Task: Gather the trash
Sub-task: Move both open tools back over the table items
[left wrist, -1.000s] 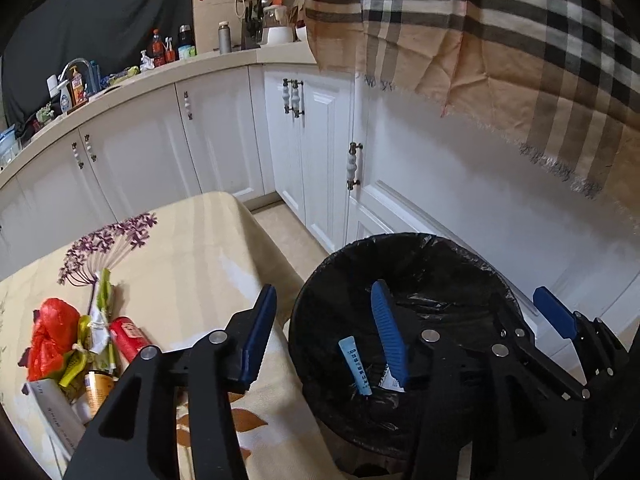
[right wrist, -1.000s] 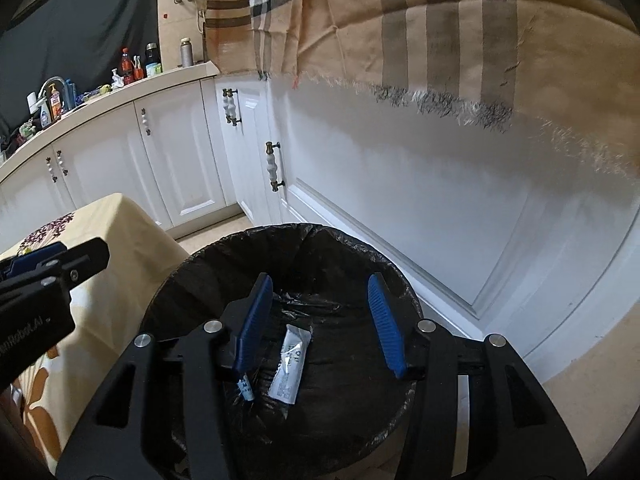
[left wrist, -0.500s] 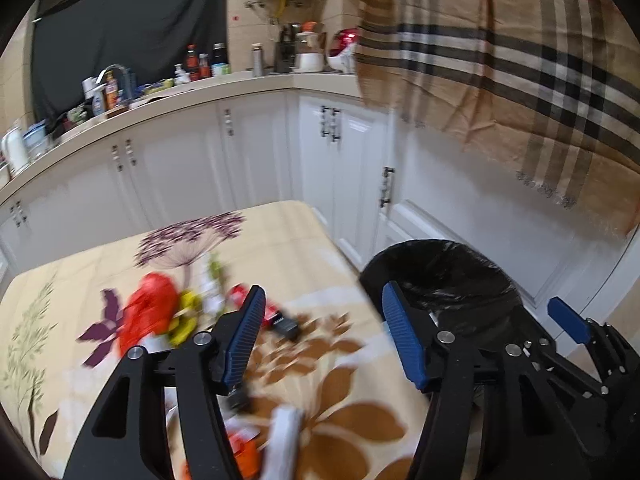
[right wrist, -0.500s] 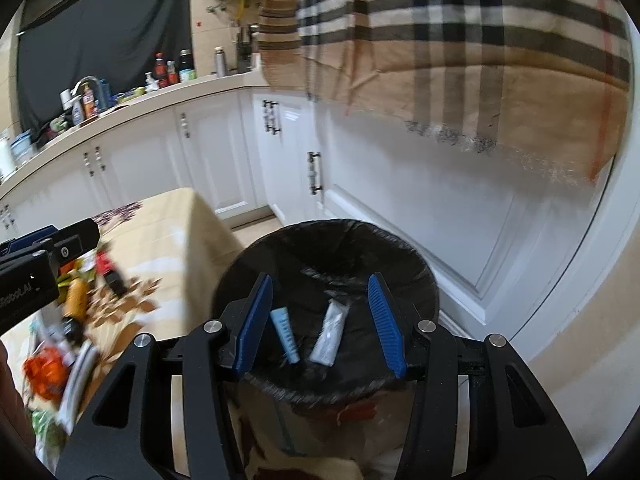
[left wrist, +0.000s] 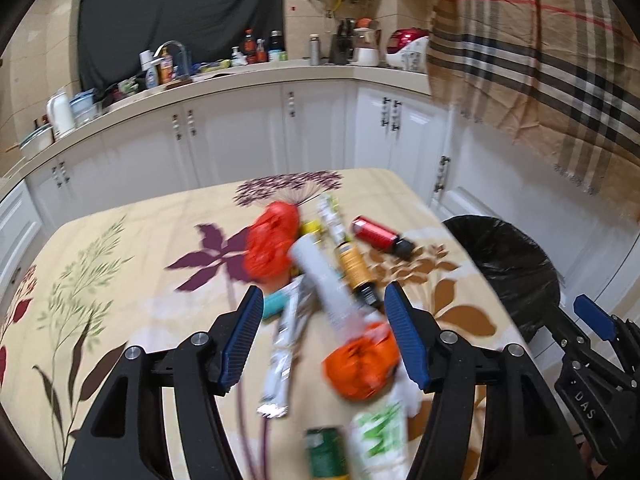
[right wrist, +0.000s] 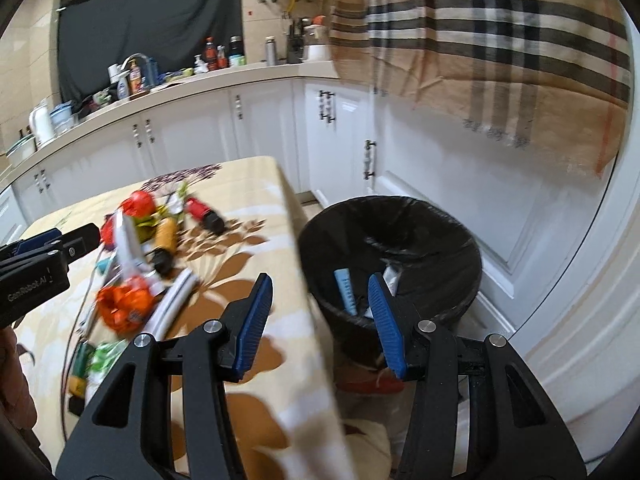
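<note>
A heap of trash lies on the floral tablecloth (left wrist: pixel 120 248): a red crumpled bag (left wrist: pixel 272 240), a white tube (left wrist: pixel 324 280), an amber bottle (left wrist: pixel 354 266), a red bottle (left wrist: pixel 378 234), an orange wrapper (left wrist: pixel 360 364) and a green can (left wrist: pixel 326 456). My left gripper (left wrist: pixel 324 300) hangs open above the heap, touching none of it. The black-lined bin (right wrist: pixel 392 248) stands on the floor off the table's right edge, with a blue tube (right wrist: pixel 345 290) and a white sachet (right wrist: pixel 392 276) inside. My right gripper (right wrist: pixel 319 286) is open and empty over the gap between table and bin.
White cabinets (left wrist: pixel 240 140) under a cluttered counter (left wrist: pixel 248 60) run behind the table. A plaid cloth (left wrist: pixel 540 60) hangs over the right-hand cabinets above the bin. The table's right edge (right wrist: pixel 296 240) sits close to the bin rim.
Both grippers have swung left from over the bin toward the table, so the trash heap now lies under the left one. The left jaws have spread wider; the right jaws are unchanged.
</note>
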### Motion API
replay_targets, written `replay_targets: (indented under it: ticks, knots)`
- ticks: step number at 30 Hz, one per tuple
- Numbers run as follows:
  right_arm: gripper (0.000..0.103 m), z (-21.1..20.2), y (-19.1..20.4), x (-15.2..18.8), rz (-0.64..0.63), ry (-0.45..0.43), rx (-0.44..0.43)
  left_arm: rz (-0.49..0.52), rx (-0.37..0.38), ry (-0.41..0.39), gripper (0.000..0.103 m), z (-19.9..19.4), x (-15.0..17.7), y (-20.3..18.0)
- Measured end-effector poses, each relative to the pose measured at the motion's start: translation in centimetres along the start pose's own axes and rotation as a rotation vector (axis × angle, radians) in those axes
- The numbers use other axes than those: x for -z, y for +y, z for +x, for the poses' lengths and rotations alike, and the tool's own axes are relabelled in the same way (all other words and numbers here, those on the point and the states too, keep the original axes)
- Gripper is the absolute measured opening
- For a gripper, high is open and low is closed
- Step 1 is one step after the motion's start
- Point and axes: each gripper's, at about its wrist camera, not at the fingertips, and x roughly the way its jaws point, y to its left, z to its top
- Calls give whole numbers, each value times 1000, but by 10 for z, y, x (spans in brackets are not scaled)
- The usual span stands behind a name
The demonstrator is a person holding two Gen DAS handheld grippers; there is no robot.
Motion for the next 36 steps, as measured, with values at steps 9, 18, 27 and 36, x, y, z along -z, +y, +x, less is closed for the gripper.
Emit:
replay_targets:
  ticks: [9, 18, 27, 36]
  knots:
    - [49, -16, 52, 19, -80, 18, -79, -40, -70, 17, 62, -17, 30, 46]
    - [49, -24, 97, 35, -161, 31, -144, -75, -127, 31, 62, -30, 54, 83]
    - [49, -24, 122, 52, -200, 64, -178, -110, -164, 50, 62, -37, 73, 109]
    - [49, -25, 128, 57, -211, 75, -187, -118, -165, 64, 62, -38, 82, 116]
